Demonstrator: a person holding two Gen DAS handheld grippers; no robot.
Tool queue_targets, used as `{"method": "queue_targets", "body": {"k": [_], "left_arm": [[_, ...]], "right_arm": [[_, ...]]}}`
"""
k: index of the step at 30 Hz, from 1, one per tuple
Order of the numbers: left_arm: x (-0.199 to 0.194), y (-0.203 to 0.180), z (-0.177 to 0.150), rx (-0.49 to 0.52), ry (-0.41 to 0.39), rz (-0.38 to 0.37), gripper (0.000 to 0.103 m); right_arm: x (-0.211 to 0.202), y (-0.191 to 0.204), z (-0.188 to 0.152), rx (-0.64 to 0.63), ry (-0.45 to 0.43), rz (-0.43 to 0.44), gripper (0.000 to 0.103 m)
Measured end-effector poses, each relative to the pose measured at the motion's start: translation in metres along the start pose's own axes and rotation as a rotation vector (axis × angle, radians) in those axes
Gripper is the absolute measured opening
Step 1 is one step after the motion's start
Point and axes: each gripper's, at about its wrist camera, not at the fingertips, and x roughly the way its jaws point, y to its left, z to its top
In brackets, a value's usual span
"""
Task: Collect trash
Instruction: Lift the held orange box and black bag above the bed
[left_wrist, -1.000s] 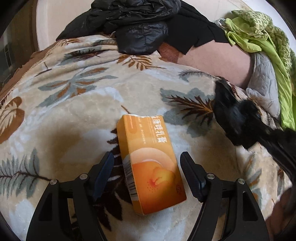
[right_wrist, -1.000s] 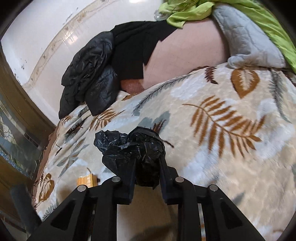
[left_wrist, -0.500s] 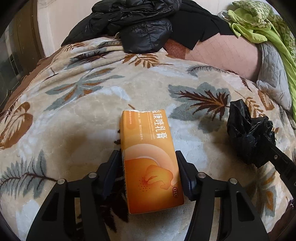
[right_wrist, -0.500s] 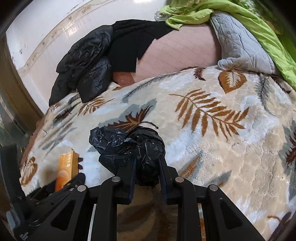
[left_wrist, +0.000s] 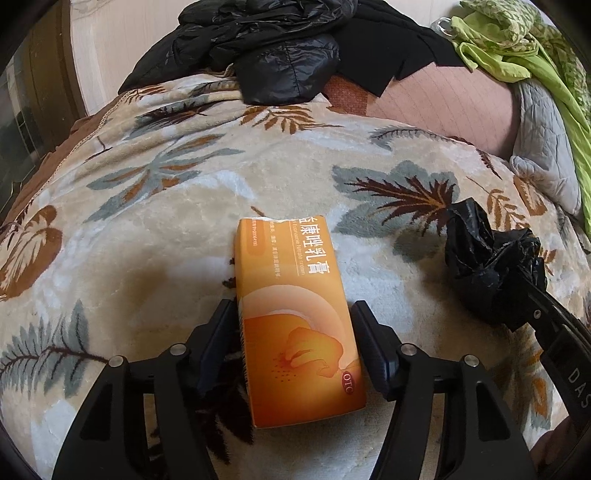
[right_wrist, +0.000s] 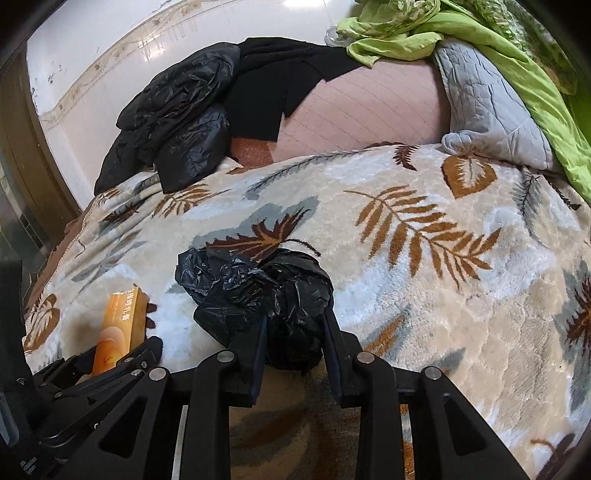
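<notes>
An orange medicine box (left_wrist: 284, 266) lies lengthwise on the leaf-patterned blanket (left_wrist: 147, 221). My left gripper (left_wrist: 291, 306) straddles its near half; the jaws are opening, the pads are just off the box's sides, and the box stays between them. The right wrist view shows the same box (right_wrist: 122, 321) at lower left, inside the left gripper (right_wrist: 122, 354). My right gripper (right_wrist: 291, 317) holds a crumpled black plastic bag (right_wrist: 255, 291). Its jaws are opening, but the bag still fills the gap and touches both pads. That bag (left_wrist: 487, 258) sits to the right of the box in the left wrist view.
A black puffer jacket (left_wrist: 266, 48) and dark cloth lie at the far edge of the bed. A green cover (left_wrist: 517, 44) and a grey quilt (left_wrist: 543, 155) are piled at the far right over a pink sheet (left_wrist: 443, 99). Dark wooden furniture (right_wrist: 22, 177) stands at the left.
The left gripper's fingers closed in beside the orange box, then eased slightly apart. The right gripper with the black bag came lower and nearer the box, and its fingers parted a little.
</notes>
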Motion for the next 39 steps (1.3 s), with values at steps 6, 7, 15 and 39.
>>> {"method": "queue_targets", "body": {"k": [6, 7, 15, 39], "left_arm": [[0.001, -0.002, 0.0, 0.013, 0.003, -0.001, 0.068], [0.001, -0.002, 0.0, 0.014, 0.0, -0.002, 0.068], [-0.004, 0.003, 0.002, -0.013, -0.023, 0.009, 0.046], [-0.151, 0.002, -0.076, 0.066, -0.258, 0.016, 0.046]], "right_arm": [[0.008, -0.011, -0.001, 0.062, 0.037, 0.026, 0.053], [0.007, -0.012, -0.001, 0.071, 0.037, 0.036, 0.045], [-0.007, -0.005, 0.0, 0.057, -0.019, 0.055, 0.025], [-0.182, -0.015, -0.084, 0.042, -0.149, -0.023, 0.024]]}}
